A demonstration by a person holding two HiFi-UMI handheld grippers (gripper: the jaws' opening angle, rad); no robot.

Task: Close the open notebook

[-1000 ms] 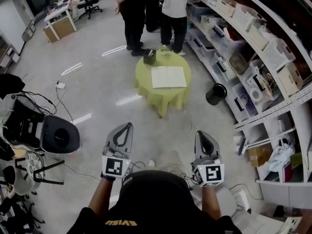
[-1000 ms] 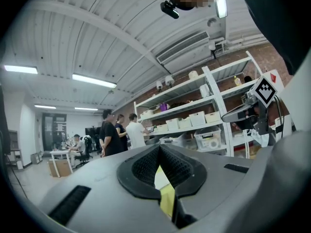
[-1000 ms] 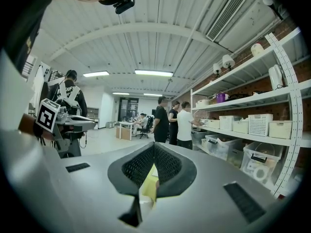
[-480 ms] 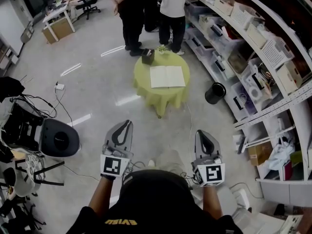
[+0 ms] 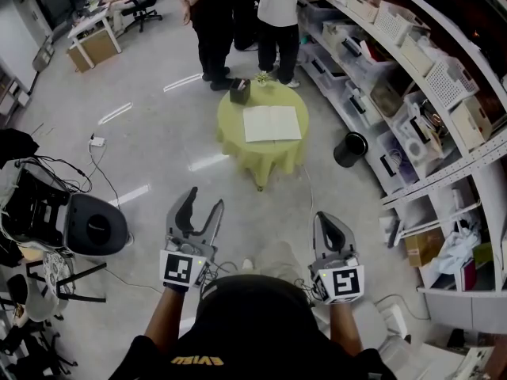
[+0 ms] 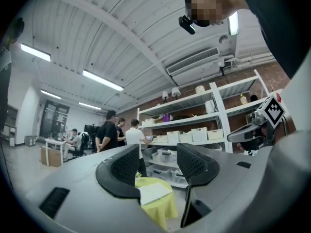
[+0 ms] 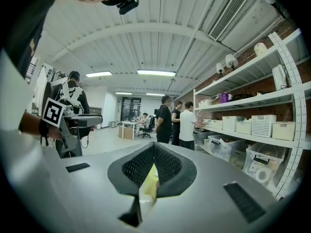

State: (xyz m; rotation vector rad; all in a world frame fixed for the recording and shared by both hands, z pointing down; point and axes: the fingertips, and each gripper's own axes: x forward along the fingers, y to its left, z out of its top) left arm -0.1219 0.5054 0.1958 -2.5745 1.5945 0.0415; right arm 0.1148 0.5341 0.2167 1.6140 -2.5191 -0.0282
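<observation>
The open notebook [image 5: 272, 123] lies flat with white pages up on a small round table with a yellow-green cloth [image 5: 264, 153], well ahead of me across the floor. It also shows between the jaws as the notebook [image 6: 154, 192] in the left gripper view. My left gripper [image 5: 200, 209] hangs in the air near my body, jaws opening with nothing between them. My right gripper [image 5: 332, 226] is beside it, shut and empty, and both are far from the table. In the right gripper view the right gripper [image 7: 153, 152] shows its pads meeting.
A dark box [image 5: 240, 92] and a small plant [image 5: 263, 78] stand at the table's far edge. Two people [image 5: 245, 18] stand just behind it. Shelves with bins [image 5: 412, 77] run along the right, a black bin [image 5: 351, 150] stands on the floor, and equipment with cables [image 5: 63, 220] sits at left.
The left gripper's jaws have spread apart from shut. The right gripper has stayed shut and in place.
</observation>
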